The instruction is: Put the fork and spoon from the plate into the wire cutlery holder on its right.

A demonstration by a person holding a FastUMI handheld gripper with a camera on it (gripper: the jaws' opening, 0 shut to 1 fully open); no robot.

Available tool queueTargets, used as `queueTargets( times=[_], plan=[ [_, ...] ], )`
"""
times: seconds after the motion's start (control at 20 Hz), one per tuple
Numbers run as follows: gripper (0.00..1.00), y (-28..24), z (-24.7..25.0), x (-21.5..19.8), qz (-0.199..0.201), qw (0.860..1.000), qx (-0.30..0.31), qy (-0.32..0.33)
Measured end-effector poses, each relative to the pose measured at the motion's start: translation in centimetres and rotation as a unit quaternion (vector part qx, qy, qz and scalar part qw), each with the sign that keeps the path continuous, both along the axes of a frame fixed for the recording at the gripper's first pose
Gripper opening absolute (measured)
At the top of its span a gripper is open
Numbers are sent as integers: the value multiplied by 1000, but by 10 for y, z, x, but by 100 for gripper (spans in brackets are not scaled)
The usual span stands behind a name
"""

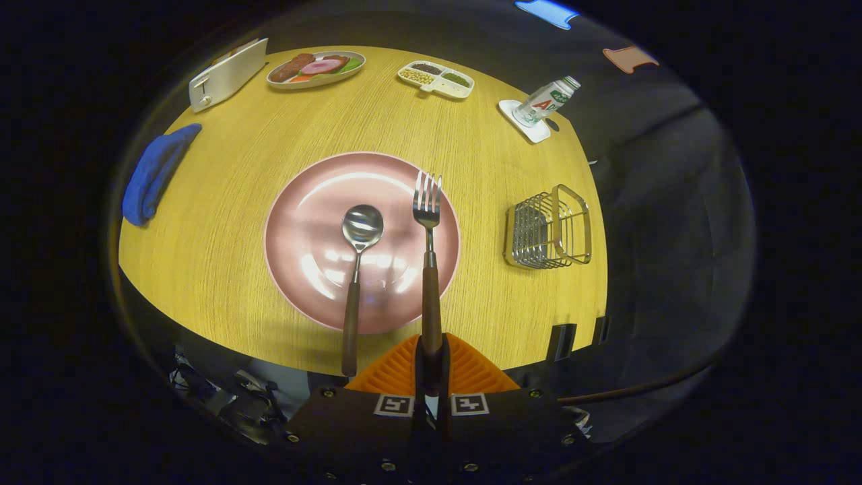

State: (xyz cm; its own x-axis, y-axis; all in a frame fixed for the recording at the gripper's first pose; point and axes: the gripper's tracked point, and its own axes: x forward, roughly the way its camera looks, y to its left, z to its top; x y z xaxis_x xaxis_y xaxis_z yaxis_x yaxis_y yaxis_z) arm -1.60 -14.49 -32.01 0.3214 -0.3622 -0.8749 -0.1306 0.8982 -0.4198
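Gripper view: hand-held gripper (431, 364) closed narrow on the fork (428, 256), both fingers pressing the wooden handle near its butt end. The fork's long axis runs straight ahead from the fingers, tines far end, over the pink plate (303, 202). Whether the tines touch the plate or are lifted clear, cannot tell.

Spoon (355, 283) lies on the plate just left of the fork and roughly parallel to it, bowl toward the plate's middle, handle overhanging the near rim. It is apart from the fingers, not held.

Wire cutlery holder (549, 229) stands on the counter (222, 256) right of the plate, close by but not touching it, empty as far as can be seen. From the held fork it lies ahead and to the right.

Judgement: fork grasped, transfer not yet done; the coming move calls for swinging right and tipping the fork upright to drop it in the holder's open top. Spoon follows after

Beyond the plate: food dishes, toaster, bottle, blue cloth
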Motion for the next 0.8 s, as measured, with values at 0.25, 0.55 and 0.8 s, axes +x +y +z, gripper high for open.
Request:
queueTargets(
  times=[0.25,0.55,0.8],
  plan=[
    [6,-25,30,6,-35,999,-13,-26],
    [6,-67,44,8,-86,996,-15,-36],
    [6,-100,45,7,-121,992,-14,-28]
  ],
)
